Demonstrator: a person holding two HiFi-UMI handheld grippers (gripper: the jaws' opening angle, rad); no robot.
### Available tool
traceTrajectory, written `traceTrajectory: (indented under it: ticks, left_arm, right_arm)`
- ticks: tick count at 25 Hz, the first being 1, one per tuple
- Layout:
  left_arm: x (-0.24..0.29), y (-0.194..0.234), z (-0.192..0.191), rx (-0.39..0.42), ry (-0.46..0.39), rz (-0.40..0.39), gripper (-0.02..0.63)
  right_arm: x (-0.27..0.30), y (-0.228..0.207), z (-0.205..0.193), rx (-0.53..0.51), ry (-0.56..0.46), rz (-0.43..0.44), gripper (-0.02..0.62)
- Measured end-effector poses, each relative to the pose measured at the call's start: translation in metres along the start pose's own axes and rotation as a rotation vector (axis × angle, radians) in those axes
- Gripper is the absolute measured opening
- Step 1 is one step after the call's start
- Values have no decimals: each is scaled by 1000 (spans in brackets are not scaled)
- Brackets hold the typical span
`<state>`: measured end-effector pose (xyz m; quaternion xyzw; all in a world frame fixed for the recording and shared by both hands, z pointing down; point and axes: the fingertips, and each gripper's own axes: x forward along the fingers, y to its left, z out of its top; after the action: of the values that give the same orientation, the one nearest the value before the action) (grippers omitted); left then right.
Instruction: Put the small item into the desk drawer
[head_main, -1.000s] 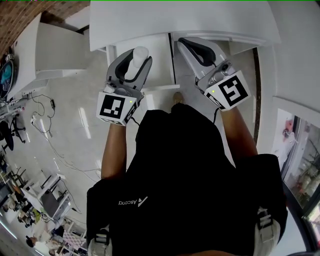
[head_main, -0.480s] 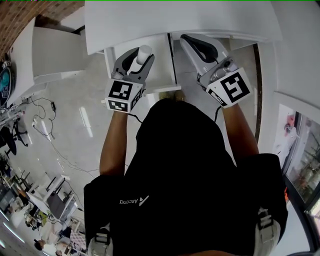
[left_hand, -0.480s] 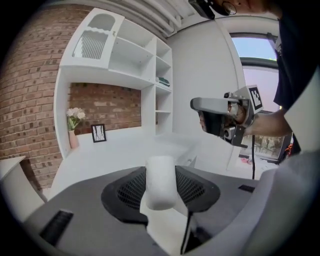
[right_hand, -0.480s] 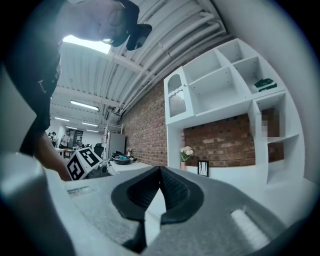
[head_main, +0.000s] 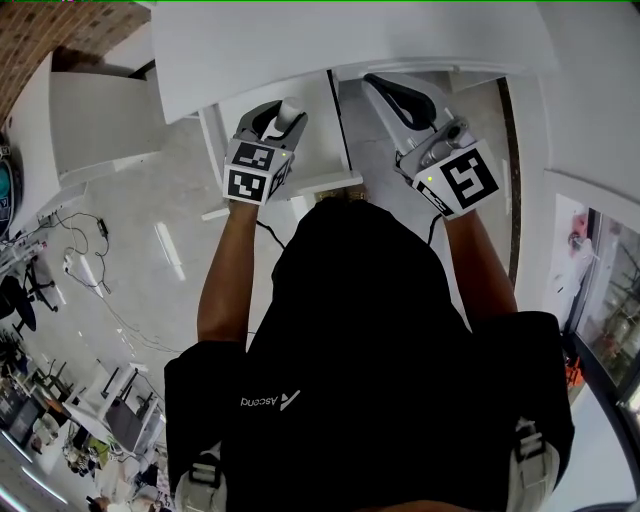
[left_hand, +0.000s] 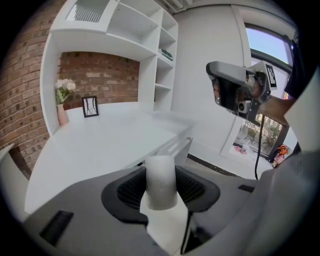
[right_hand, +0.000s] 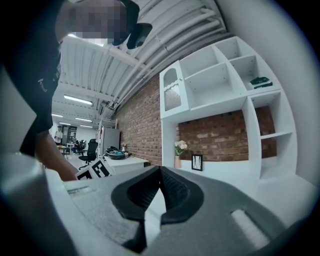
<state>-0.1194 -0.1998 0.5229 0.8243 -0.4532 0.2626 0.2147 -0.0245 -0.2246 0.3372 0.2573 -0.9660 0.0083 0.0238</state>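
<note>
Left tongs (head_main: 272, 118) clenched on the small white cylinder (left_hand: 161, 181), which stands upright between the pads | right tongs (right_hand: 159, 186) closed tip to tip, empty | cylinder held in the air, seemingly over the open drawer (head_main: 320, 125) below the white worktop (head_main: 350, 40) edge

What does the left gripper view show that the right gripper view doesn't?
Left gripper view only: the white cylinder clamped between the left gripper fingers, the right gripper seen from outside, and the window.

Right gripper view only: the right gripper's own fingers closed on nothing, the left gripper's marker cube, an office chair and ceiling pipes.

Both: the brick wall, vase of flowers, picture frame and white shelves.
</note>
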Motion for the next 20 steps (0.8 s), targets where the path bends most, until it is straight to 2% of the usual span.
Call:
traceTrajectory:
  ticks: [11, 20]
  left_arm:
    - [58, 18, -52, -33, 184, -64, 175]
    - [96, 29, -94, -59, 293, -60, 175]
  right_arm:
    - [4, -12, -19, 18, 51, -50, 0]
    - [-1, -19, -29, 67, 106, -95, 0]
